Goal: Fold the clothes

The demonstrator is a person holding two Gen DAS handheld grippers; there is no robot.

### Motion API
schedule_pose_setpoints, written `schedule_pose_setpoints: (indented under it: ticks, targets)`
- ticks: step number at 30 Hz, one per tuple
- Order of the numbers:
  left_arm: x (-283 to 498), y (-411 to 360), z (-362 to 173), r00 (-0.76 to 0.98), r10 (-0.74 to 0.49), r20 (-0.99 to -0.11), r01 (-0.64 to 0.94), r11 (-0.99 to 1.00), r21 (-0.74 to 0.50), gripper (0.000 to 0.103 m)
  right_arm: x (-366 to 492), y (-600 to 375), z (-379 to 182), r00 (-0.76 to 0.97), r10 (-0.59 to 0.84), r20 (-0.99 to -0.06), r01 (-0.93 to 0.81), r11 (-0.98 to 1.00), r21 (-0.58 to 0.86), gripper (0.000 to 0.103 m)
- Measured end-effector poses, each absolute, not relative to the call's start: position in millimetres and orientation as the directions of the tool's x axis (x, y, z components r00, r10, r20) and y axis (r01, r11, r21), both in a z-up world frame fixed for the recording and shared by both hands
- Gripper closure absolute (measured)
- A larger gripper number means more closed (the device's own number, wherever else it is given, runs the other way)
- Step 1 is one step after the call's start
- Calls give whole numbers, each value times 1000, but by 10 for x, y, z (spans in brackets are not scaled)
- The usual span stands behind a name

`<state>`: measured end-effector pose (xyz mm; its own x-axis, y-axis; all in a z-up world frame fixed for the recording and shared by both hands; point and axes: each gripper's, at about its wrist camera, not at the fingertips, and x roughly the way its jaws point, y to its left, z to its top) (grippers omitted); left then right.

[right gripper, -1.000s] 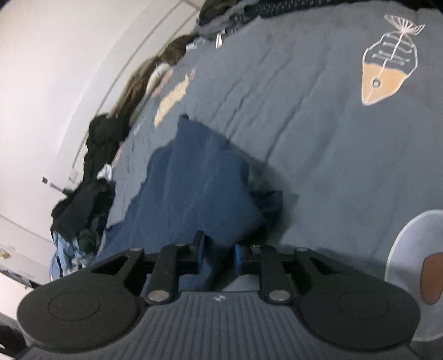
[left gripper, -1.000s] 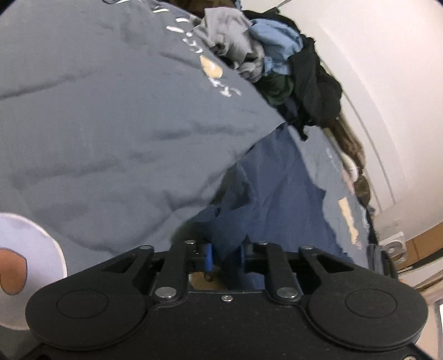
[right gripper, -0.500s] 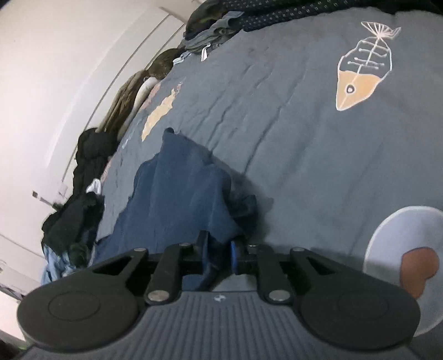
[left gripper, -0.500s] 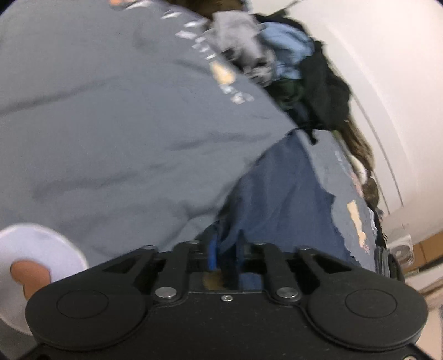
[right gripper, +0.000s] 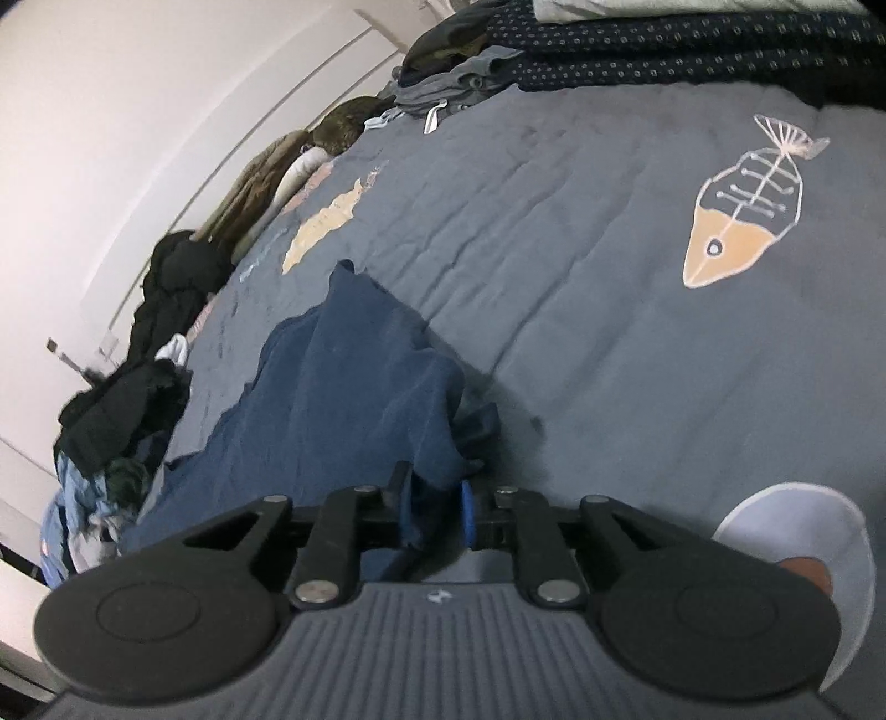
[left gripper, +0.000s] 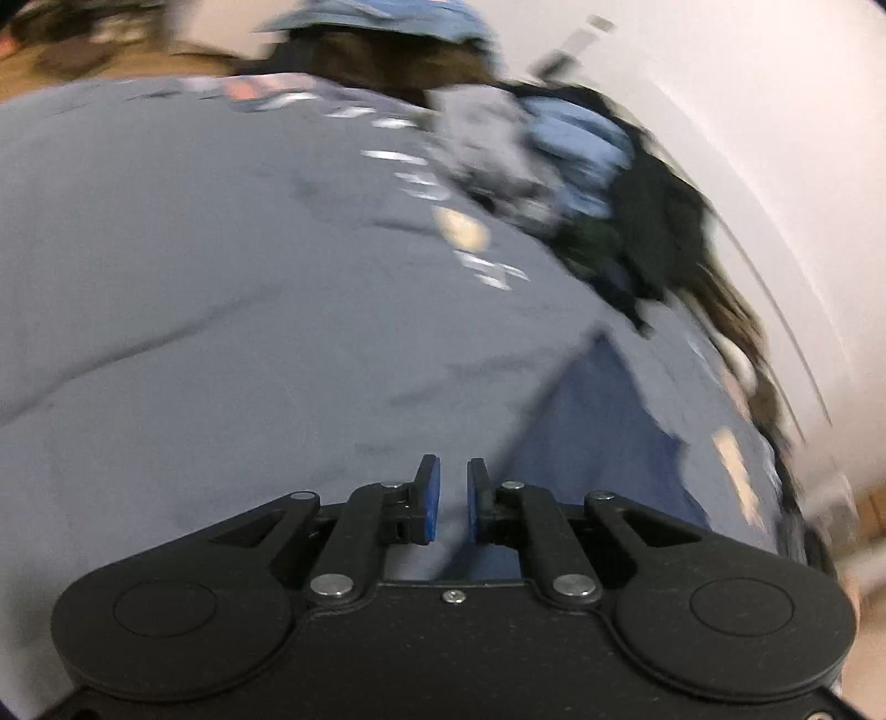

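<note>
From my right wrist view the navy garment (right gripper: 338,399) lies on the grey bedspread (right gripper: 581,288), running from the fingers toward eleven o'clock. It is a deep, matte blue, softly creased along its length, with one corner peaking up at the far end and a bunched, darker fold at its near right side. My right gripper (right gripper: 434,512) has its jaws closed down on a hem of that cloth; fabric fills the narrow gap between the blue pads.

My left gripper (left gripper: 448,498) shows its blue pads a little apart with nothing between them, only bedspread behind the gap. That view is smeared by motion, so detail is poor, but I can make out the same navy garment (left gripper: 598,437) as a flat blue wedge at about one o'clock from the fingertips, seemingly just beside the right finger rather than in it.

A heap of mixed clothes (left gripper: 587,183), black, pale blue and grey, sits farther off at one o'clock against the white wall (left gripper: 775,138). On the right view a fish-skeleton print (right gripper: 742,216) marks the bedspread at two o'clock, and folded dark items (right gripper: 637,50) are stacked at twelve.
</note>
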<state>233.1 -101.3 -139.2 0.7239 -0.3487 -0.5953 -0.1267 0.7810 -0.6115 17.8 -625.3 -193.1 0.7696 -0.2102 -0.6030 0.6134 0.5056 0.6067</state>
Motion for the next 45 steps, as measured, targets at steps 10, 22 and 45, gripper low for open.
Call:
schedule_pose_setpoints:
  ticks: [10, 22, 45]
  targets:
    - [2164, -1851, -1563, 521, -730, -442, 211, 612, -762, 80, 10, -6089, -1506, 814, -350, -463, 572, 618, 539, 66]
    - [2328, -1669, -2216, 529, -654, -541, -44, 616, -787, 85, 582, -5894, -2017, 841, -94, -532, 451, 665, 595, 64]
    - [2267, -1615, -1687, 647, -601, -469, -5, 611, -791, 53, 817, -5464, -1964, 891, 18, -455, 346, 624, 701, 41]
